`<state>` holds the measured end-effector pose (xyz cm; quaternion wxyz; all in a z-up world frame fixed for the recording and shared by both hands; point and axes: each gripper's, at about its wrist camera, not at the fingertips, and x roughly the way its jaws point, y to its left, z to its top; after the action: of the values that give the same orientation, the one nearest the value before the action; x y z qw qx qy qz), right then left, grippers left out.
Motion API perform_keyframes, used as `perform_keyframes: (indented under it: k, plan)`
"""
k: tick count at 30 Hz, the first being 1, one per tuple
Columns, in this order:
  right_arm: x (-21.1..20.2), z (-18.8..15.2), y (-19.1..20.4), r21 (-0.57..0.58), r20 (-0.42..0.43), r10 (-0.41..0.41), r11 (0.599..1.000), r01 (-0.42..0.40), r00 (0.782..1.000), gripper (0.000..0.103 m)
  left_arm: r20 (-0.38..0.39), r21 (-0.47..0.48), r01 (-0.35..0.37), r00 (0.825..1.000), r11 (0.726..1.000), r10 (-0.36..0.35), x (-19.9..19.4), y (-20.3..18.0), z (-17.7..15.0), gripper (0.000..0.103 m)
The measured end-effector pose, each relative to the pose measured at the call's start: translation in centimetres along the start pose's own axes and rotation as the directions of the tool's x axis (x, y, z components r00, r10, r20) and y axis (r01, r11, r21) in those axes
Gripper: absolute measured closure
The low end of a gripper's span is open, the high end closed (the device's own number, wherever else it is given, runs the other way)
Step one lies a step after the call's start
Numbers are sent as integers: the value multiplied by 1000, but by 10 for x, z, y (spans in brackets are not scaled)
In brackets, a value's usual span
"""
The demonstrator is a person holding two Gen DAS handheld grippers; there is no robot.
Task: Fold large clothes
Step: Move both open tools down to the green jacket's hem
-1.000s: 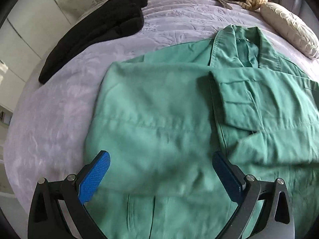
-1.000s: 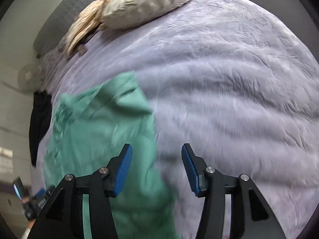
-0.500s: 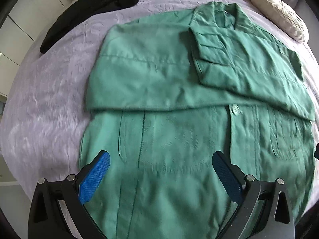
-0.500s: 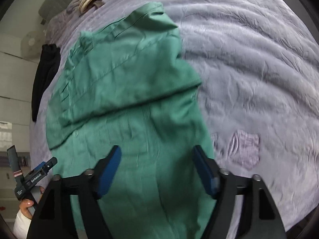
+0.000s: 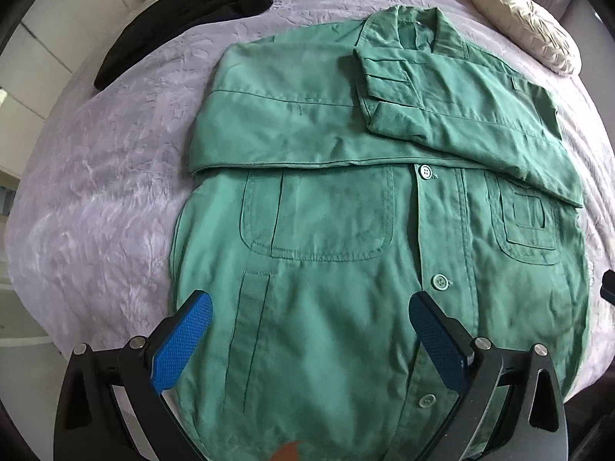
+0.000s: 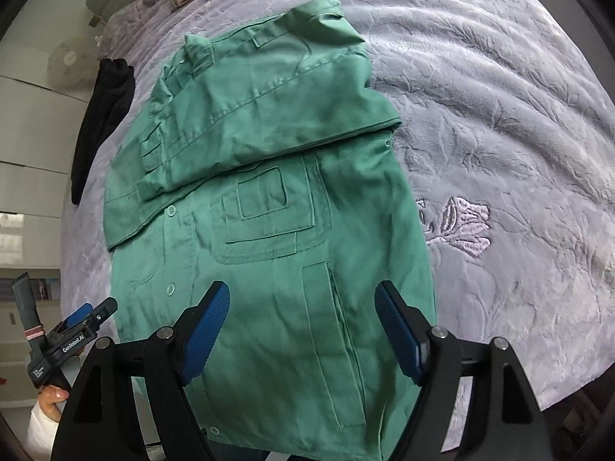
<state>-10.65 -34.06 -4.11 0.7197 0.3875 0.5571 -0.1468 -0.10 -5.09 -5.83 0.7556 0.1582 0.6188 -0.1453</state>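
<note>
Looking down from both hands, I see the lilac bedspread (image 5: 115,176) filling most of the view, and on it the green jacket (image 5: 346,269) lies flat, front up, buttons closed. Both sleeves are crossed over the chest, so I judge the sleeve stage done and the body fold next. A black garment (image 5: 184,27) and a cream pillow (image 5: 526,27) sit well apart at the far side. My left gripper (image 5: 307,345) hangs over the lower front with its jaws wide and nothing in them; my right gripper (image 6: 303,330) stands just as wide and empty over the hem side. Next, I reckon, each tong needs to drop to a hem corner, pinch both layers cleanly, and carry them up toward the collar (image 5: 415,27) without dragging the sleeves loose.
</note>
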Motion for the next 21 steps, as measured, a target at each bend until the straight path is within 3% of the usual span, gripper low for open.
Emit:
perform_keyframes:
  k: [6,8,9,16,21]
  plan:
    - [-7,-4,-1,-1,1,16,1000,-16,1000,18,-7,1,-12,1000,1000,12,-9,-1,-5,0]
    - [-6,-6,-2,3,-5,28,1000,-28,1000,3,-10,3,-17,1000,1000,17,-11,-3,-7,0]
    - [-6,-6,-3,6,-5,38,999,-38,999,0,-12,4,-16,1000,1000,17,-13,-3,-8,0]
    - [2,-12,-4,-3,-35,88,996,-89,995,0,-36,5,-49,998,999,50,-16,-5,-26,0]
    - [10,-20,-5,9,-83,109,994,-108,991,0,-74,9,-30,997,999,31,-15,-2,-36,0]
